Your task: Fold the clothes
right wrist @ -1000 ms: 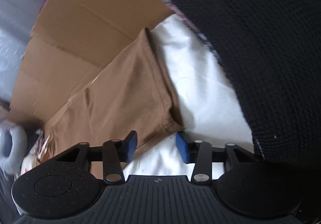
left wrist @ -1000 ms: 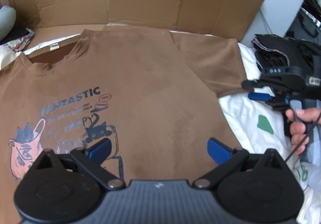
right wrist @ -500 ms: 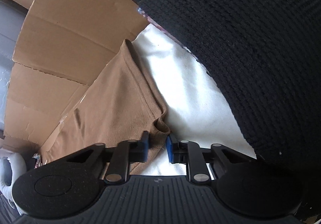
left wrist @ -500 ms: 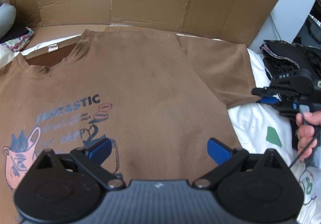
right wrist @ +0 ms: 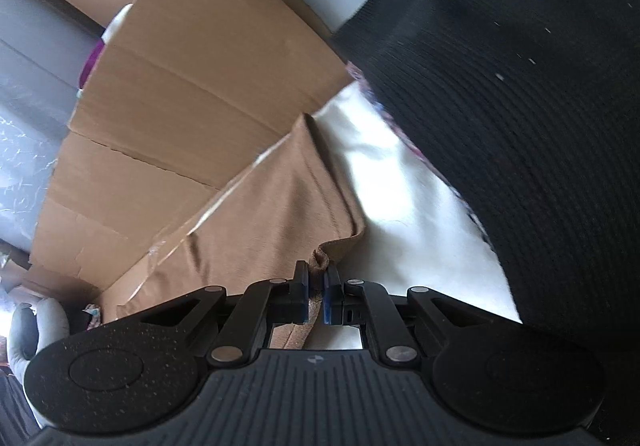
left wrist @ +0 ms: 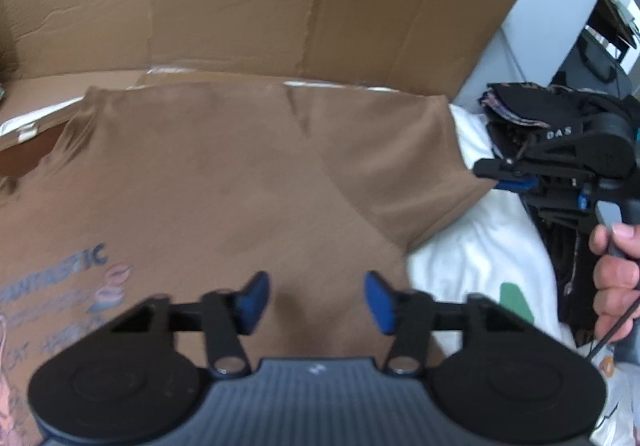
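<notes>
left wrist view had the brown t-shirt (left wrist: 224, 182) lying flat, print side up, on the white sheet (left wrist: 472, 258) w/ flattened cardboard (left wrist: 280, 6) behind it. the left gripper (left wrist: 316, 300) sat low over the shirt's side area nr the armpit; its jaws had just been closing from fully wide, blue pads now part-way in w/ a small ridge of fabric rising between them, but the pads didn't look pressed on it yet, so no grip there. right wrist view showed the right gripper (right wrist: 315, 296) had just been closing too and was now clamped on the sleeve (right wrist: 280, 214) hem, a bunched bit of brown cloth pinched between the pads. a sec earlier that hem lay flat and loose between open jaws. a black knit garment (right wrist: 520, 126) filled the right of that view, just beside the sheet. the person's hand (left wrist: 616, 278) held the right tool's grip. judgement: sleeve end secured, left pinch nearly there; once both hold, the sleeve side prob gets folded in over the body. risk: left pads may catch only the top layer.
</notes>
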